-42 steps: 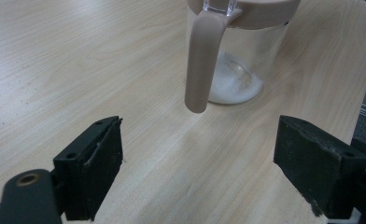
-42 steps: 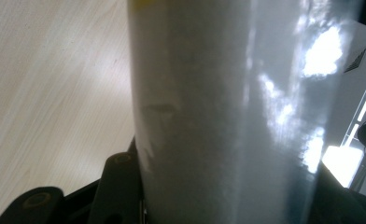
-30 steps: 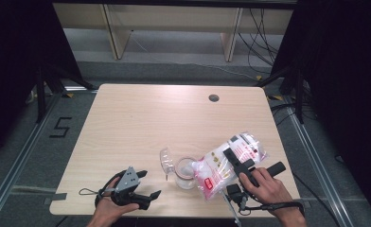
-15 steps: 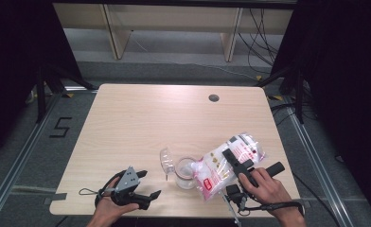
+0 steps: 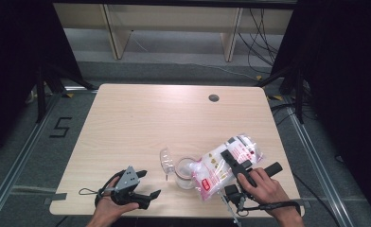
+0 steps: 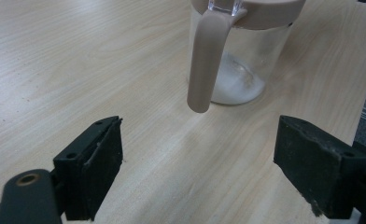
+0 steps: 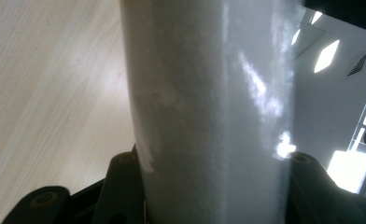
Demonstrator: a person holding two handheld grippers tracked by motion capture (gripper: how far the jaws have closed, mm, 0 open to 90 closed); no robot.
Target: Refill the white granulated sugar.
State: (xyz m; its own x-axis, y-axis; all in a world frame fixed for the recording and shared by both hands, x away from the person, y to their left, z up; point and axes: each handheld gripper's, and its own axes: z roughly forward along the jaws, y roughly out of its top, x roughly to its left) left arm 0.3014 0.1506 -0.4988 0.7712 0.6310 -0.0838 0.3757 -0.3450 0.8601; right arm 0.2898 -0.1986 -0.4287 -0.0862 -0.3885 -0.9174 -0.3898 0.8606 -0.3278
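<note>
Right jaws: the right gripper [image 5: 234,165] pinched one clear bag [image 5: 224,163] of white powder, its sides pressed in on both sides.
Bag axis: long, slanted up and away to the right, its lower end tipped into the jar.
Jar: one glass jar [image 5: 186,172], upright near the counter's [image 5: 141,123] front edge, lid flipped open, handle toward the left gripper [image 5: 138,195].
Left jaws: spread, empty, pointed at the jar.

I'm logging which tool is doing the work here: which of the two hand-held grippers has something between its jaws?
The right hand-held gripper: its jaws clamp the clear plastic bag of white powder tilted over the jar. The left hand-held gripper stands open over bare table.
</note>
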